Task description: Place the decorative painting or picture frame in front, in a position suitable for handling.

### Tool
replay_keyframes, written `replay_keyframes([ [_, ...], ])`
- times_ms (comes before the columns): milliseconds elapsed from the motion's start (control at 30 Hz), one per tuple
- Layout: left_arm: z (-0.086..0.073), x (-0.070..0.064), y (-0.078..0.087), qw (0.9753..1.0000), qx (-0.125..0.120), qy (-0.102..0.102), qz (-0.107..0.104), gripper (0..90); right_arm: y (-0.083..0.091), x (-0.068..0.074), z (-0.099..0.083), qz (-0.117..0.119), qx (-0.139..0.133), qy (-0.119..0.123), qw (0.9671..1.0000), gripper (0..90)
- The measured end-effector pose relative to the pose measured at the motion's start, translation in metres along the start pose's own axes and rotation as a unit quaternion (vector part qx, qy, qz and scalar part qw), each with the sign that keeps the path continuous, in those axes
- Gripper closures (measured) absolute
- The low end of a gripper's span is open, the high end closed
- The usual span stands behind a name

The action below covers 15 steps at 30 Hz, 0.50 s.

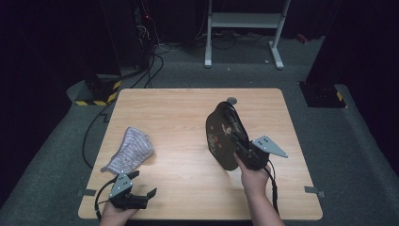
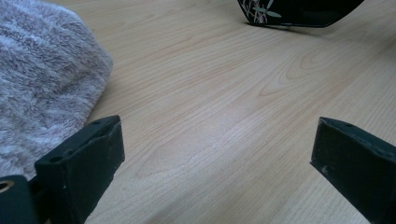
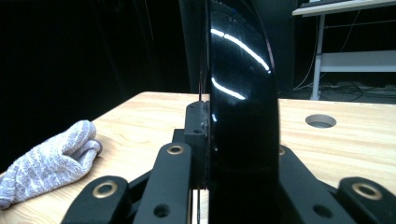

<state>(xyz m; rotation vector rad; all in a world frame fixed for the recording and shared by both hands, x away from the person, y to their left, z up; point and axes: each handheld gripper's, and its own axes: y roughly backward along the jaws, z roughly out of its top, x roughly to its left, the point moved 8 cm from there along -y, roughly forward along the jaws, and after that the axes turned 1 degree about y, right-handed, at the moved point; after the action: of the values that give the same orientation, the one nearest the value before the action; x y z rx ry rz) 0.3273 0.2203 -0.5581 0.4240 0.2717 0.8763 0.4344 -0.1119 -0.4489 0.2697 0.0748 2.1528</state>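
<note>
I can read no words, labels, brands or numbers anywhere; the only markings I find are a painted plant-like pattern on the black plate (image 1: 221, 136) and yellow-and-black hazard stripes (image 1: 96, 102) on a floor base.

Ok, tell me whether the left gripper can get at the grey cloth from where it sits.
Probably yes. The left gripper has its jaws open, and the grey cloth lies just ahead and slightly to the left of it on the table, with bare wood between. The right gripper holds the dark plate well aside.
</note>
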Motion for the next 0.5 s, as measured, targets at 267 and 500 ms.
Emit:
replay_keyframes([
  [267,0.000,-0.003,-0.002,1.0000,0.004,-0.005,-0.004,3.1,0.015,0.001,-0.010,0.012,0.004,0.010,0.9999,80.2],
  [500,0.001,-0.003,-0.002,1.0000,0.006,-0.003,-0.004,3.2,0.019,0.001,-0.012,0.016,0.007,0.009,0.9998,75.9],
])
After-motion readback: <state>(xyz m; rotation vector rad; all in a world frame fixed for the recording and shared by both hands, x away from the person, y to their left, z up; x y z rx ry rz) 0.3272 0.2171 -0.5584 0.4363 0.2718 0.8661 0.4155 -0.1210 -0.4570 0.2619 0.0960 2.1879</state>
